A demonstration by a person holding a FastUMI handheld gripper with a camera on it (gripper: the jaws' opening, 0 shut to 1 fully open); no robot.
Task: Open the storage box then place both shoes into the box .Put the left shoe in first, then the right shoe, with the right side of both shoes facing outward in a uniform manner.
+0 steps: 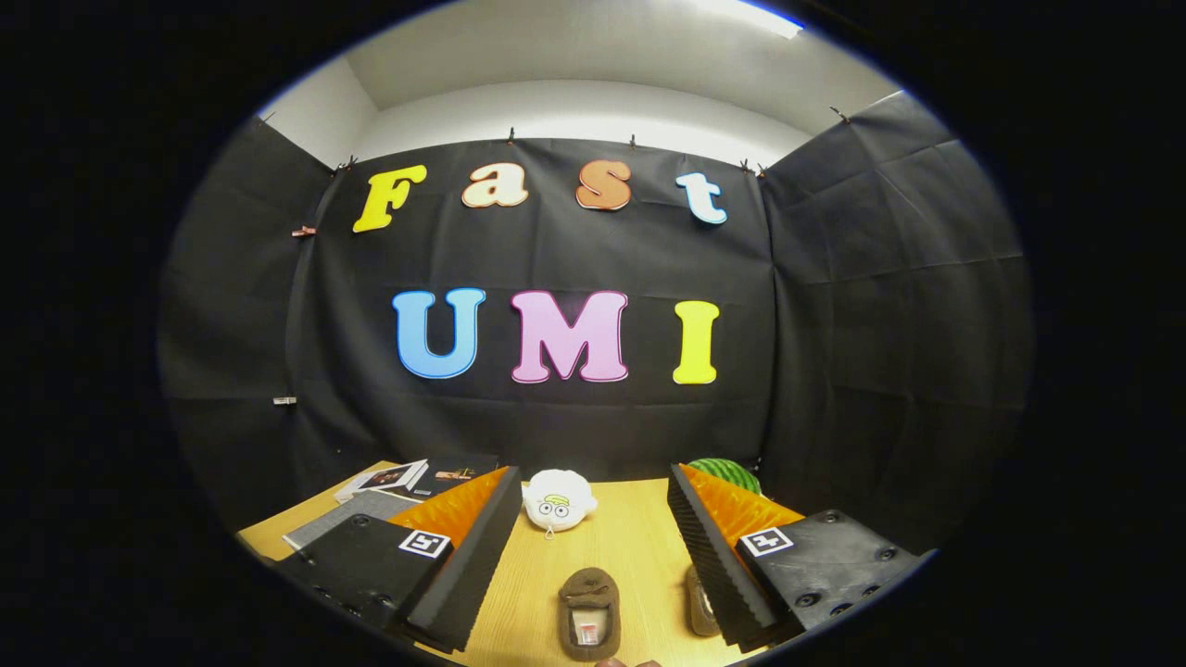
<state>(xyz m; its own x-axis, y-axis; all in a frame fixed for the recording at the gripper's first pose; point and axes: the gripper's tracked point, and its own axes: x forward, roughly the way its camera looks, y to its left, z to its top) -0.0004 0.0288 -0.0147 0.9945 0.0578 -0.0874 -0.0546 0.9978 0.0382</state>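
The gripper (593,556) is standing wide, holding nothing. One brown shoe (588,613) is lying between the fingers, long axis toward 12 o'clock; the second shoe (700,600) is touching the 3 o'clock finger.

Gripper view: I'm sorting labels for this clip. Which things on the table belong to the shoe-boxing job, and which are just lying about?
Job:
- brown shoe between the open gripper fingers
- second shoe, partly behind the right finger

Lying about:
- white plush toy beyond the fingers
- watermelon-patterned ball at the back
- booklets behind the left finger
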